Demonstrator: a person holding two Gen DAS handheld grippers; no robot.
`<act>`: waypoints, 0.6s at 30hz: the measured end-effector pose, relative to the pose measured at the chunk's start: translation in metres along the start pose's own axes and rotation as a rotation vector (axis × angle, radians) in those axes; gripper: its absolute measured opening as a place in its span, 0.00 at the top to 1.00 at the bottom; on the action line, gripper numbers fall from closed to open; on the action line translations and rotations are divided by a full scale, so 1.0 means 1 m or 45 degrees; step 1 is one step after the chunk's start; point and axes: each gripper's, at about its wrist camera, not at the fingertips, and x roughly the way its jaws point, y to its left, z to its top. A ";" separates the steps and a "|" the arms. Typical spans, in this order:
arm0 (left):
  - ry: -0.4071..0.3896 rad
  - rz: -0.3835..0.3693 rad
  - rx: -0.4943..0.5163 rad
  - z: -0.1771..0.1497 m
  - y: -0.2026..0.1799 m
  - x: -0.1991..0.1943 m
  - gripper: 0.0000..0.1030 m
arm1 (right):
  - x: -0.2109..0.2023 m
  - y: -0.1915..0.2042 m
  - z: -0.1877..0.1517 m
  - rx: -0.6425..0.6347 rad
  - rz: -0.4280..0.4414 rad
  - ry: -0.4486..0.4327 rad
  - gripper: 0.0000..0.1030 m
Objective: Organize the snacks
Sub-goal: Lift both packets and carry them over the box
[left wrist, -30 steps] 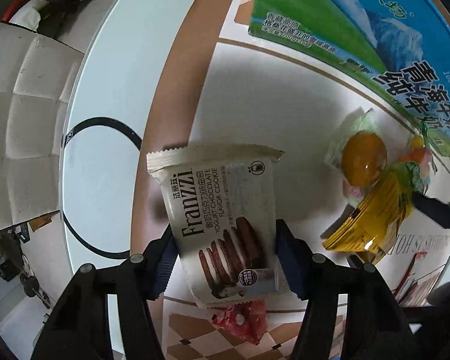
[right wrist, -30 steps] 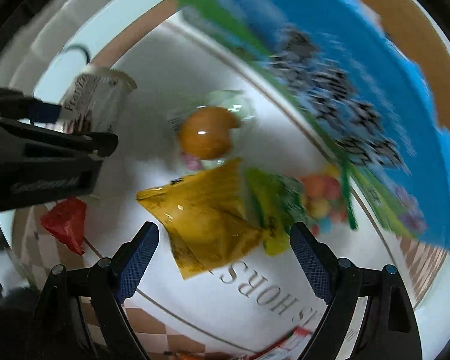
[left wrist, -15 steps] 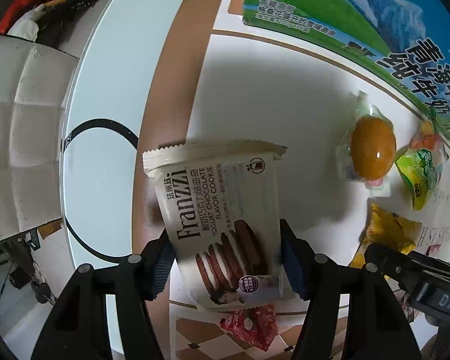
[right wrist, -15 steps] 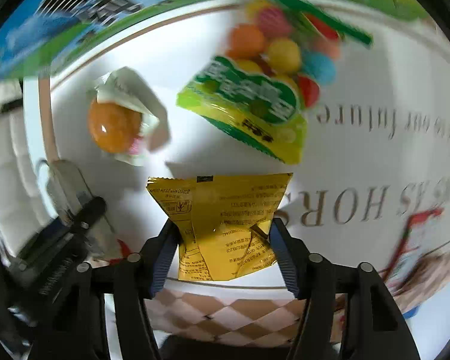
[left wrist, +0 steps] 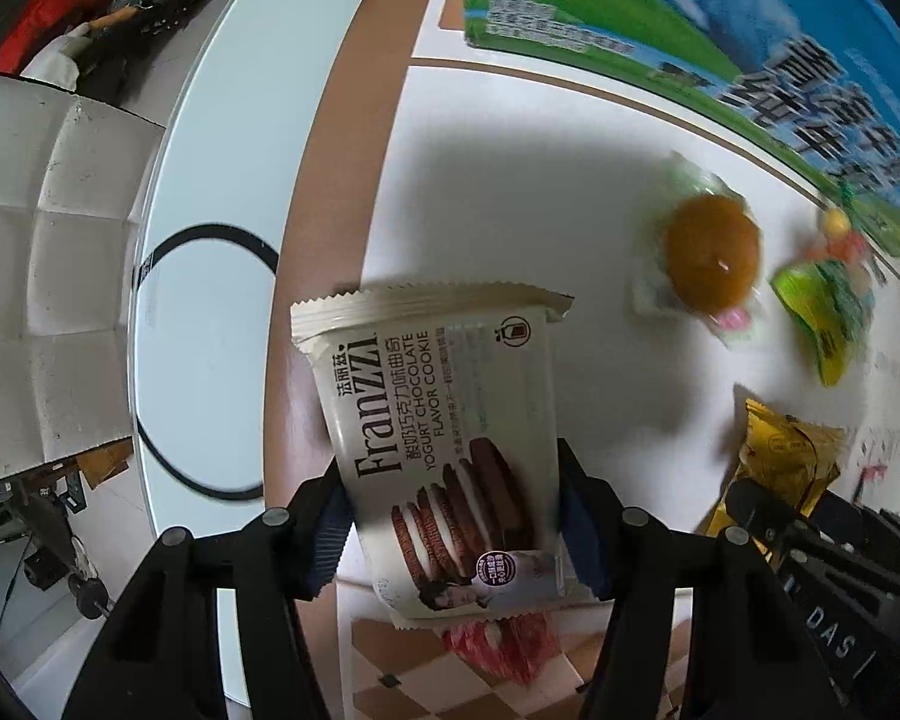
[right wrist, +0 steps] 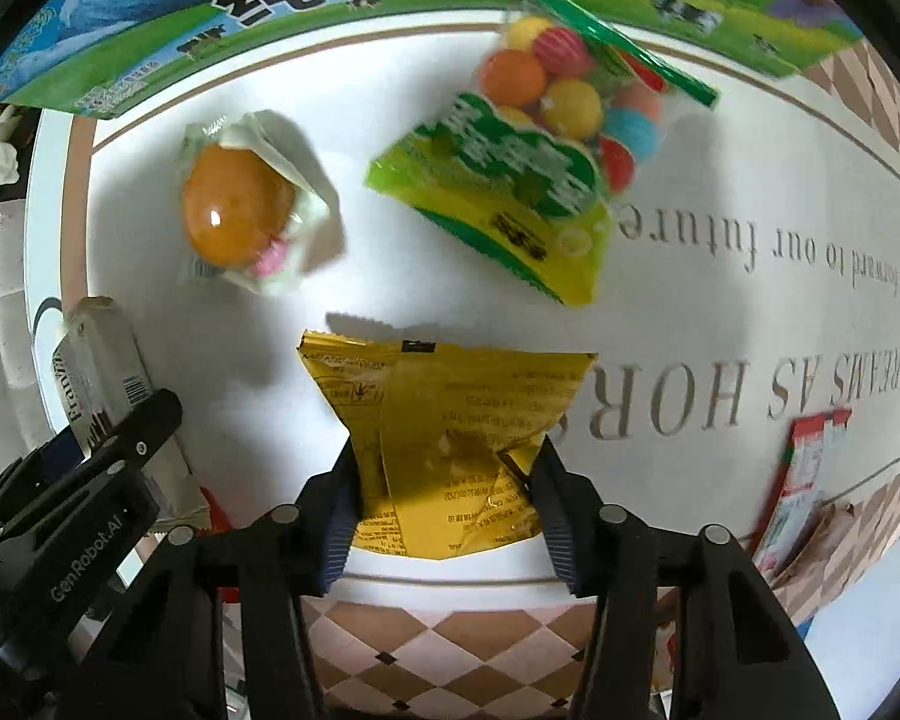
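Observation:
My left gripper [left wrist: 453, 531] is shut on a beige Franzzi chocolate cookie pack [left wrist: 444, 420] and holds it above the table. My right gripper [right wrist: 447, 519] is shut on a yellow snack packet [right wrist: 450, 426], which also shows in the left wrist view [left wrist: 786, 462]. An orange jelly cup in a clear wrapper [right wrist: 240, 210] and a green-yellow bag of coloured candy balls [right wrist: 528, 162] lie on the white tablecloth beyond it. The cookie pack also shows at the left of the right wrist view [right wrist: 99, 360].
A blue-green milk carton box [left wrist: 720, 42] stands at the back of the table [left wrist: 510, 168]. A red wrapped snack [left wrist: 498, 648] lies under the cookie pack. A red-white packet [right wrist: 804, 480] lies at the right. A white chair [left wrist: 48, 252] stands off the table's left edge.
My right gripper has closed on the yellow packet and lifted it off the candy bag. My left gripper keeps hold of the cookie pack, shifted slightly.

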 end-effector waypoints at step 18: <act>-0.375 -0.222 0.202 0.052 -0.054 -0.199 0.44 | -0.199 -0.080 -0.019 0.006 0.335 -0.359 0.50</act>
